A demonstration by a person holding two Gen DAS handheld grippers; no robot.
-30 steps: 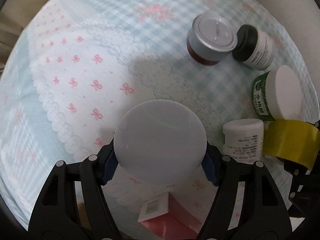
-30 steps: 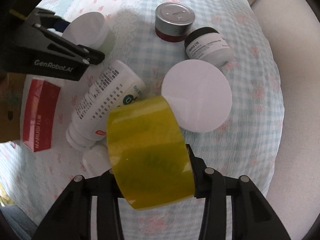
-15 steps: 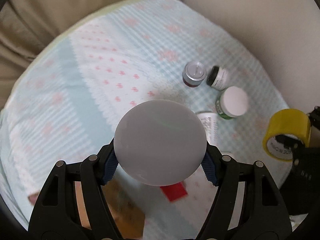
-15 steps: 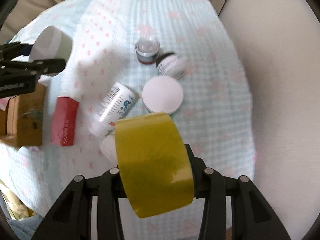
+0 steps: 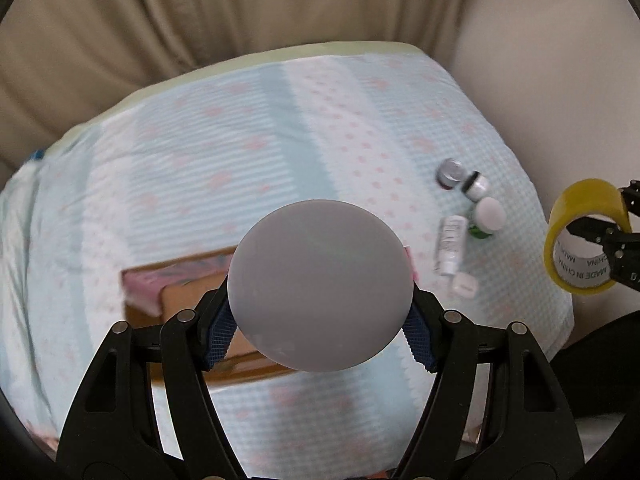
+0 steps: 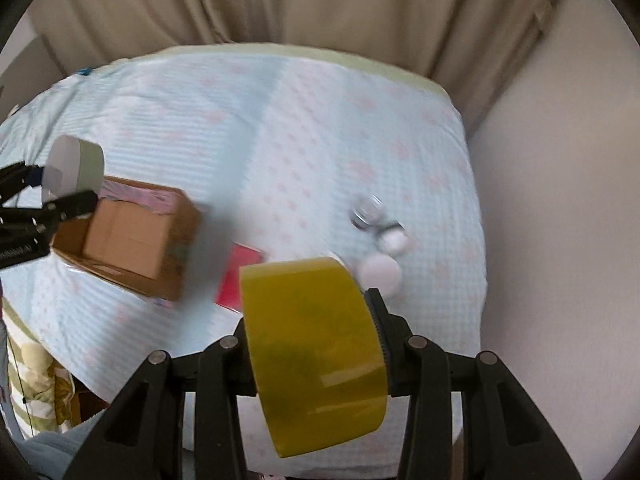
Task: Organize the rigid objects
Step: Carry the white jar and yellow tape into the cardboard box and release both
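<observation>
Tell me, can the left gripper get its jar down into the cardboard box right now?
Probably yes: the left gripper holds the jar right above the open cardboard box, with nothing between.

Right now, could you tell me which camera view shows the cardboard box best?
The right wrist view: the cardboard box lies open on the bedspread, its inside and side wall visible, though blurred. In the left wrist view the white-lidded jar held in the left gripper covers most of it.

Black hand-held gripper (image 5: pixel 320 332); blue pads (image 5: pixel 218 340)
</observation>
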